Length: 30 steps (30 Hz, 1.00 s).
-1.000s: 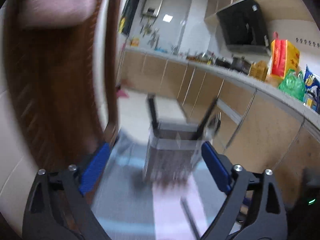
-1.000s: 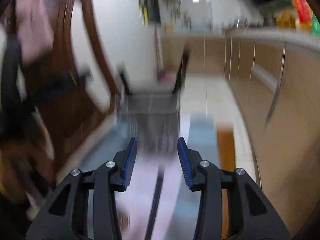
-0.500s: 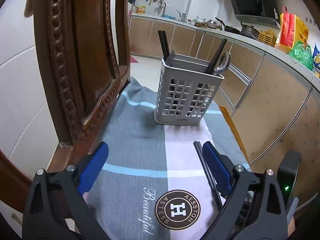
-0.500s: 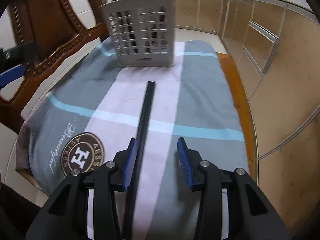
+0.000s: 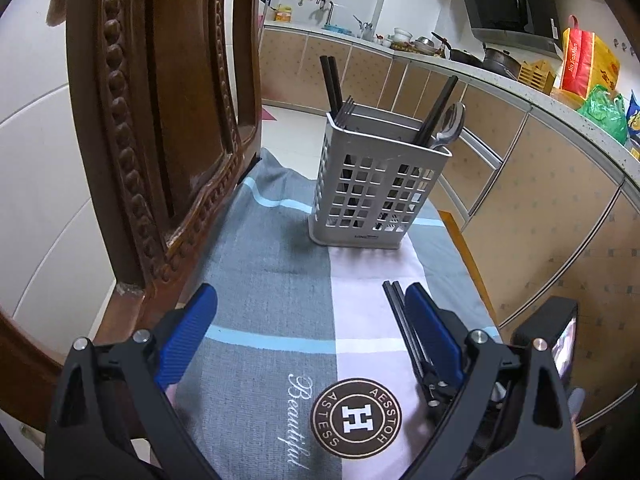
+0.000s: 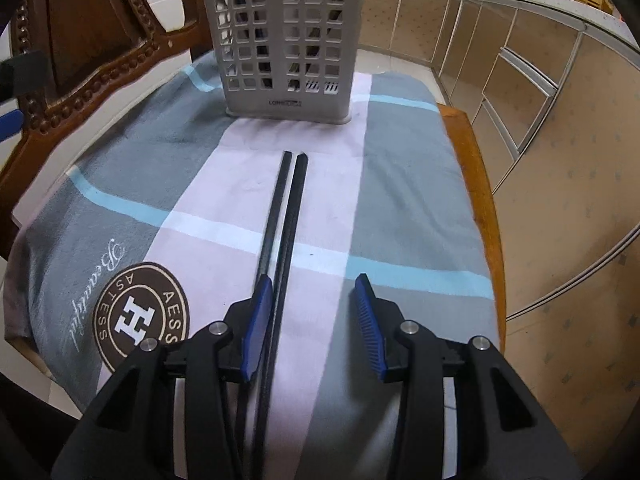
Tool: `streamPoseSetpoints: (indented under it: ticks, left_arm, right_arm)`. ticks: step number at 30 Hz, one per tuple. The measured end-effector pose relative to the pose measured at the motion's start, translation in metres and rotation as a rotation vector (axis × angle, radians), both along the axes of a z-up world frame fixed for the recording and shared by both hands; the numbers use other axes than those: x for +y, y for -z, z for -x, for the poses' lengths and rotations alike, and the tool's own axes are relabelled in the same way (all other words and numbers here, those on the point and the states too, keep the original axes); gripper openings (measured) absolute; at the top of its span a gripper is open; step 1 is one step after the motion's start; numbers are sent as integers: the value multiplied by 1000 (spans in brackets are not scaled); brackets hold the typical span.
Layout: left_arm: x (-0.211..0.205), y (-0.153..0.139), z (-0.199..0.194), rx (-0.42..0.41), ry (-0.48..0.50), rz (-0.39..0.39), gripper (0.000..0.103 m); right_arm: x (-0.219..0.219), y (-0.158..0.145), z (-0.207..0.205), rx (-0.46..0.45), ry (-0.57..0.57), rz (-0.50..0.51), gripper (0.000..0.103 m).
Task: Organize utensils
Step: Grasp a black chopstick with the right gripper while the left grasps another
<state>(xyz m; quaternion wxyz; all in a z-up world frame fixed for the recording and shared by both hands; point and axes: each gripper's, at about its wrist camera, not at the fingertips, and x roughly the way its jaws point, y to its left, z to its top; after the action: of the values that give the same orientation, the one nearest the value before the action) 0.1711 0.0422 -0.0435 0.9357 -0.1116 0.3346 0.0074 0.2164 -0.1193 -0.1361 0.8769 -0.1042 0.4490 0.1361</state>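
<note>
A grey slotted utensil caddy (image 5: 376, 188) (image 6: 286, 44) stands upright at the far end of the cloth and holds black chopsticks, a fork and a spoon (image 5: 450, 124). A pair of loose black chopsticks (image 6: 286, 216) (image 5: 402, 320) lies flat on the cloth's pink stripe, pointing toward the caddy. My right gripper (image 6: 314, 320) hangs low over their near part, open. The sticks run just inside its left pad (image 6: 260, 320) with nothing pressed. My left gripper (image 5: 310, 332) is open wide over the cloth with nothing between its fingers, and the sticks lie by its right finger (image 5: 434, 332).
A grey, pink and blue cloth with a round brown logo (image 5: 356, 416) covers the small wooden table (image 6: 476, 184). A carved dark wooden chair back (image 5: 160, 120) rises at the left. Kitchen cabinets (image 5: 540, 208) run along the right. A black device with a screen (image 5: 556, 332) sits low right.
Both grippers have come down toward the cloth and tilted lower. The right gripper has closed in on the loose chopsticks, which now lie along its left pad. Neither gripper's opening has changed.
</note>
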Motion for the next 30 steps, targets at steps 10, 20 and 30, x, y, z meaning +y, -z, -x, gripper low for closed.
streamPoseSetpoints:
  ticks: [10, 20, 30]
  left_arm:
    - [4, 1, -4, 8, -6, 6, 94]
    - [-4, 21, -15, 99, 4, -17, 94]
    - [-36, 56, -59, 242, 33, -20, 94]
  right_arm:
    - [29, -1, 14, -6, -46, 18, 43]
    - [2, -11, 4, 29, 1, -97, 43]
    - [-5, -27, -12, -9, -7, -101, 43]
